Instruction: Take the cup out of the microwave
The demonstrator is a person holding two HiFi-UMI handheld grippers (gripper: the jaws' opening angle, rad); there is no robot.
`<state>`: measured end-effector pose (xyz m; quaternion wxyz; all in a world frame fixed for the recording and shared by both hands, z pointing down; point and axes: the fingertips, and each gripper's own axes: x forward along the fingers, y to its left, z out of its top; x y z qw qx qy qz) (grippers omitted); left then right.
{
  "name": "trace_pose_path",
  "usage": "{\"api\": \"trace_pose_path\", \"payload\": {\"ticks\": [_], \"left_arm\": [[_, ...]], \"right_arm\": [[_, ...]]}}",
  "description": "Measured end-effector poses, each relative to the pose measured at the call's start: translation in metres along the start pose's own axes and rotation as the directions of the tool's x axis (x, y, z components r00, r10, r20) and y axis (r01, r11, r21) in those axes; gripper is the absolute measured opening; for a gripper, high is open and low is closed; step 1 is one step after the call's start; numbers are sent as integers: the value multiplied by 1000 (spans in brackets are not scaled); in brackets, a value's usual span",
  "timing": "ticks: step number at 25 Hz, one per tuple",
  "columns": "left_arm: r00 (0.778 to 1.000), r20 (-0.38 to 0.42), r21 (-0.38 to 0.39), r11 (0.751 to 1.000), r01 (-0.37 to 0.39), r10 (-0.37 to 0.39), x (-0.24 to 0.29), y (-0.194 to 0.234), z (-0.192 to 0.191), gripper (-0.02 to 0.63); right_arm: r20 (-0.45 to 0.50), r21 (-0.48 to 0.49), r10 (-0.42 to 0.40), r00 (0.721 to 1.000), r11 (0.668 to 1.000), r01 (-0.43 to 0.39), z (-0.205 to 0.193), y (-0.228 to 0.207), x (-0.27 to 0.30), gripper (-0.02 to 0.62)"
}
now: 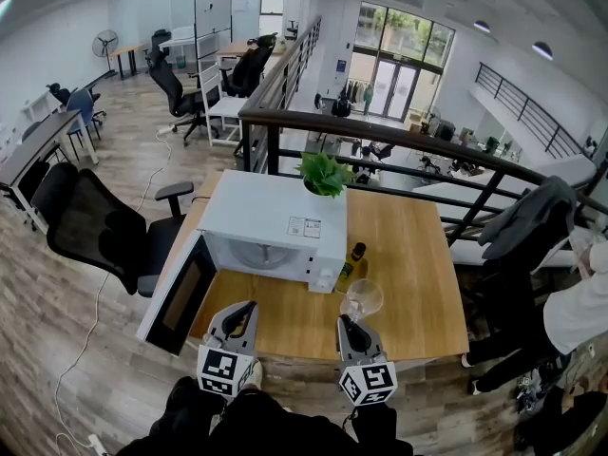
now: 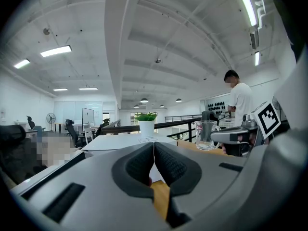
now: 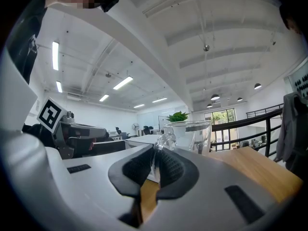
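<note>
A clear glass cup (image 1: 362,298) with a handle stands just off the front right of the white microwave (image 1: 275,222), above the wooden table (image 1: 408,283). My right gripper (image 1: 349,326) is shut on the cup's handle (image 3: 163,142); the cup's body (image 3: 190,134) rises just beyond the jaws. The microwave's door (image 1: 179,293) hangs open to the left. My left gripper (image 1: 240,317) sits in front of the microwave, shut with nothing between its pads (image 2: 153,165). From the left gripper view the cup (image 2: 206,134) shows at the right, held by the other gripper.
A potted green plant (image 1: 325,174) stands on the microwave's top. A dark bottle (image 1: 353,259) stands by the microwave's right front corner. A black railing (image 1: 399,145) runs behind the table. Office chairs (image 1: 104,231) stand to the left, and a person (image 1: 579,302) at the right.
</note>
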<state>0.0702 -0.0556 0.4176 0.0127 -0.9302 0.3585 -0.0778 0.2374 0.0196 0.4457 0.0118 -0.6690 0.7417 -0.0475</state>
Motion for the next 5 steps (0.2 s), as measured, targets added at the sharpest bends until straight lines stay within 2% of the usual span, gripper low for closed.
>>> {"api": "trace_pose_path", "payload": {"ticks": [5], "left_arm": [[1000, -2, 0, 1000, 3, -3, 2, 1, 3, 25]], "right_arm": [[-3, -3, -2, 1000, 1000, 2, 2, -1, 2, 33]]}}
